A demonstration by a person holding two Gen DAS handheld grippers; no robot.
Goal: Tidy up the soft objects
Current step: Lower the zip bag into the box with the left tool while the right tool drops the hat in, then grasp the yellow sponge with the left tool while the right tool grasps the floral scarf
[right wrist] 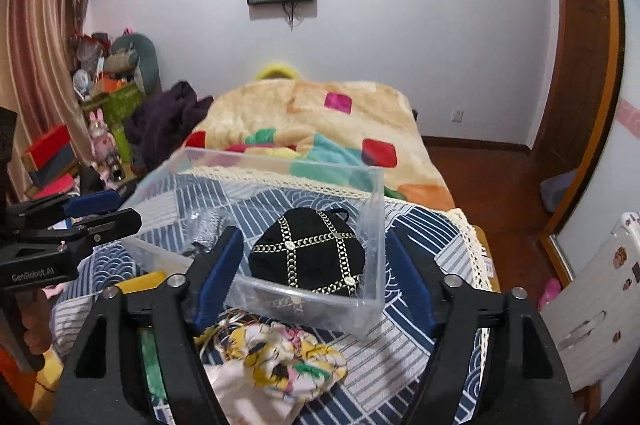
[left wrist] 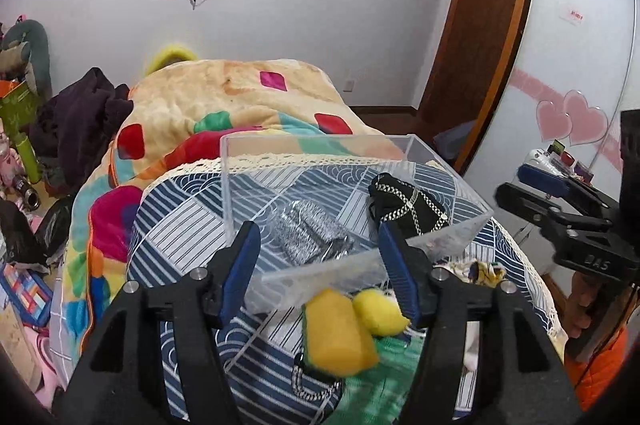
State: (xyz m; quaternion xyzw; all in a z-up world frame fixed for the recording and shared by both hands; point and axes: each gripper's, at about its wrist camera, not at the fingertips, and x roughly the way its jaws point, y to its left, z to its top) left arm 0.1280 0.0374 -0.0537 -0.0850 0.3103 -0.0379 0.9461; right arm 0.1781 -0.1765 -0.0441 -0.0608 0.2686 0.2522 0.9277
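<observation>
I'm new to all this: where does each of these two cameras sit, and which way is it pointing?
Left wrist view: sits on the left gripper, looking forward between its open blue-padded fingers at a yellow sponge and the clear plastic box; the right gripper shows at the right edge.
Right wrist view: sits on the right gripper, fingers open, looking forward at the box with the black pouch inside, a floral cloth below; the left gripper shows at the left.
Both share: box, pouch, bed, wall screens.
</observation>
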